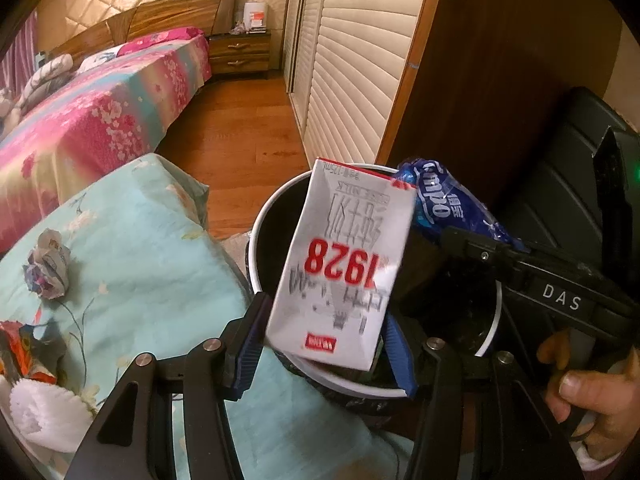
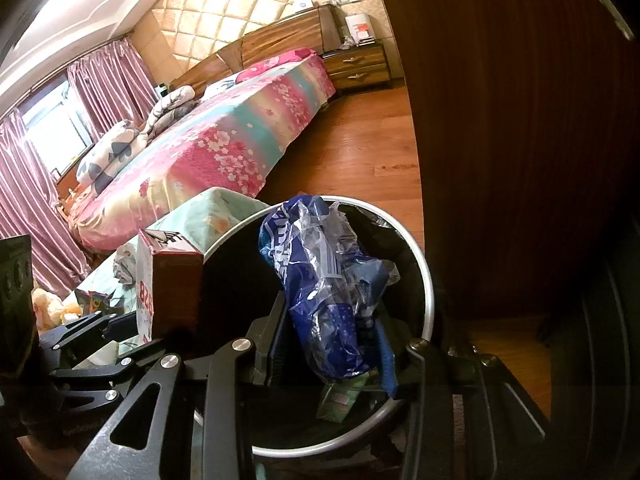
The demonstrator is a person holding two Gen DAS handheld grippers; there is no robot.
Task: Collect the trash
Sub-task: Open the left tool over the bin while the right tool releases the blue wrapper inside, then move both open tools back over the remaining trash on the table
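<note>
A round bin with a pale rim [image 1: 251,240] [image 2: 430,288] and a black liner sits below both grippers. My left gripper [image 1: 324,348] is shut on a white milk carton [image 1: 340,264] printed with a red 1928, tilted over the bin's mouth. The carton's brown side [image 2: 176,280] shows in the right wrist view. My right gripper [image 2: 332,348] has a crumpled blue plastic wrapper [image 2: 320,280] [image 1: 444,204] between its pads over the bin, and both pads touch it. A small green carton [image 2: 340,396] lies inside the bin.
Left of the bin is a teal flowered cover [image 1: 140,260] with a crumpled paper ball [image 1: 48,264], an orange wrapper [image 1: 24,352] and a white fluffy item [image 1: 44,412]. A bed [image 1: 100,112], wooden floor [image 1: 240,128] and a dark wardrobe panel [image 1: 500,80] surround it.
</note>
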